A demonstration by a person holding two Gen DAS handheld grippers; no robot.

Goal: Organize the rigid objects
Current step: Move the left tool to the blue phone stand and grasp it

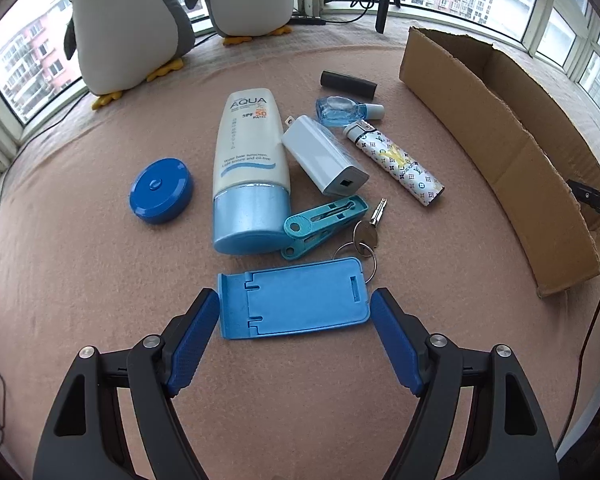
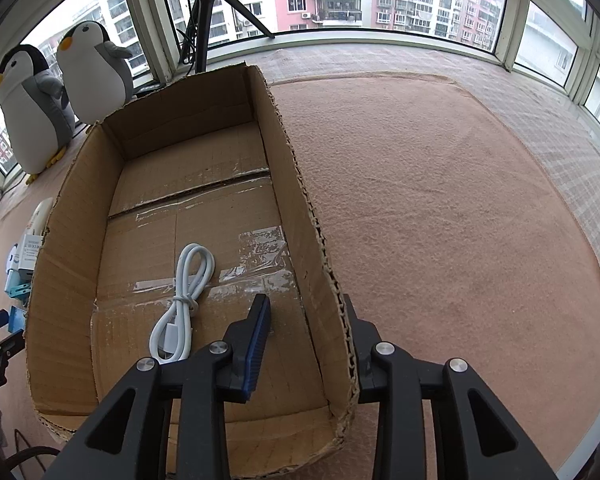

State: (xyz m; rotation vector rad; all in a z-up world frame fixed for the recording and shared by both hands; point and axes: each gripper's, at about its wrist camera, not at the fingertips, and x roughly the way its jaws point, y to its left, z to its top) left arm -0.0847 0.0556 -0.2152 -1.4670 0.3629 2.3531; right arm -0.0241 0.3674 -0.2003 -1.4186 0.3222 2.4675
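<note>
Jaws spread wide, the left gripper (image 1: 295, 312) is straddling a blue phone stand (image 1: 294, 300) lying flat on the pink blanket (image 1: 100, 260), its pads just off either end. Beyond the stand, a sunscreen tube (image 1: 250, 168), a teal clip (image 1: 322, 224) and keys (image 1: 370, 232) are lying. Jaws apart, the right gripper (image 2: 306, 340) is straddling the right wall of the cardboard box (image 2: 296, 184), where a white cable (image 2: 184, 300) is lying coiled.

Two penguins (image 1: 128, 28), one box (image 2: 172, 216), one cable (image 2: 184, 296).
</note>
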